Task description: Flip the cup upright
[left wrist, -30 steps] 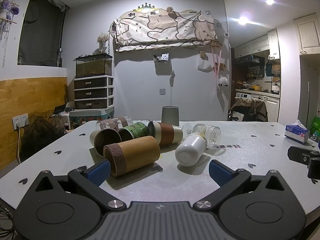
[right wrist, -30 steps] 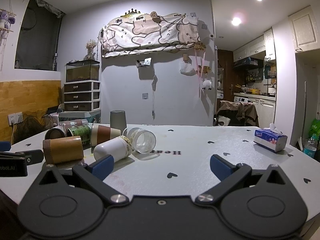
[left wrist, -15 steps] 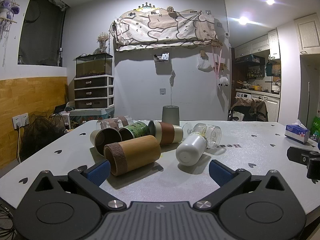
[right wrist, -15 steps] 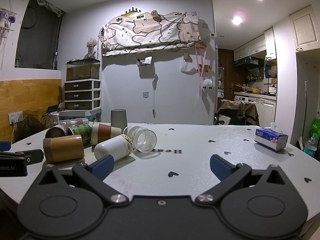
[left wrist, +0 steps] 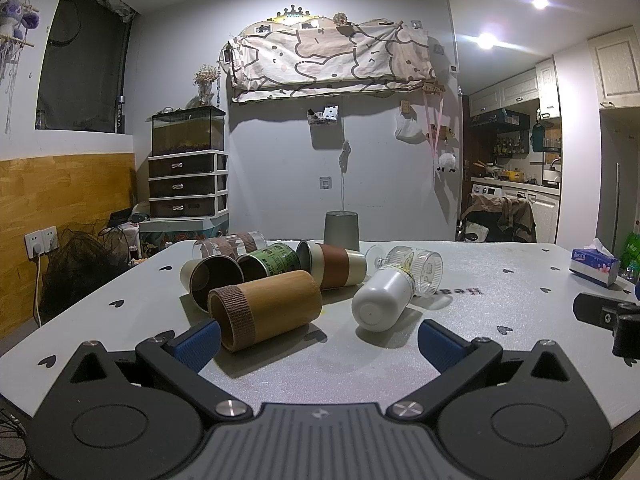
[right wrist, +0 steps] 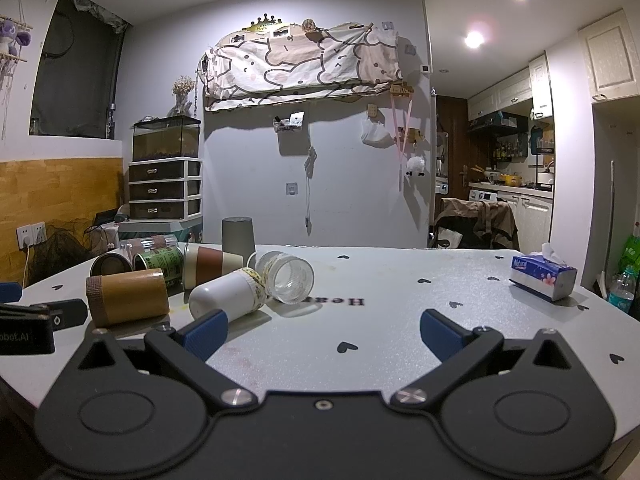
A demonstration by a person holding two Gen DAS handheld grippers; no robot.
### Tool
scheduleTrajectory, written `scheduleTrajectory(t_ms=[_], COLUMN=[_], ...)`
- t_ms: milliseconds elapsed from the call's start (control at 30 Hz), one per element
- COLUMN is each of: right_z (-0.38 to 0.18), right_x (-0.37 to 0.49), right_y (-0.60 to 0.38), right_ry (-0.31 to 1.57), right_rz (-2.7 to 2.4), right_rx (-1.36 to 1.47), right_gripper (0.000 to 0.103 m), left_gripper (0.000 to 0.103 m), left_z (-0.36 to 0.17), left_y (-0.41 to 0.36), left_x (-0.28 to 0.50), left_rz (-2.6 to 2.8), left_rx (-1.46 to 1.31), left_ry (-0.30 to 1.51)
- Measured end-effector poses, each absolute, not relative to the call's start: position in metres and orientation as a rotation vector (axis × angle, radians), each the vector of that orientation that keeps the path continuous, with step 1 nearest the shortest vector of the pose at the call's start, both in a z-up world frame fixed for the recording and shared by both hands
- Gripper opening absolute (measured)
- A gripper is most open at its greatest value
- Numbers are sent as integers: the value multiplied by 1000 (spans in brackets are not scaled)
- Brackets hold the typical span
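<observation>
Several cups lie toppled on the grey table (left wrist: 500, 280); nearest my left gripper (left wrist: 318, 340) is the tan bamboo cylinder cup (left wrist: 266, 308). Both grippers' jaws stand wide apart, empty. I judge it light, rigid, smooth: grip mid-body across its diameter.

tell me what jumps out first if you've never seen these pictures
A heap of cups lies toppled on the grey table, left of centre: the bamboo cup nearest, the white cup beside it against a clear glass jar. Behind them a grey cup stands mouth down. The left gripper and right gripper are open and empty.
</observation>
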State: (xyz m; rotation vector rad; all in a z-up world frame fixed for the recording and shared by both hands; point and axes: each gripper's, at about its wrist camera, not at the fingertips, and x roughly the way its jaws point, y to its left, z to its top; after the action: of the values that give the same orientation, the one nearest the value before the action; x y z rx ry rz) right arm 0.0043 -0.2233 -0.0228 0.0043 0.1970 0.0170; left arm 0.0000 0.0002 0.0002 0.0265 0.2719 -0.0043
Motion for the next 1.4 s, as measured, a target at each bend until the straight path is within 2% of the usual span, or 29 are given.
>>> scheduleTrajectory(t_ms=[1033,1400], right_z=[-33,-24], right_x=[6,-1], right_y=[-219,-233], right_ry=[190,166], right_rz=[19,26], right_rx=[8,45], right_gripper=[103,103], left_gripper=[103,103], left_z=[-9,0], left_y=[8,-18], left_x=[8,60], left_rz=[-39,-205], left_rx=[26,152], left_ry=[267,255])
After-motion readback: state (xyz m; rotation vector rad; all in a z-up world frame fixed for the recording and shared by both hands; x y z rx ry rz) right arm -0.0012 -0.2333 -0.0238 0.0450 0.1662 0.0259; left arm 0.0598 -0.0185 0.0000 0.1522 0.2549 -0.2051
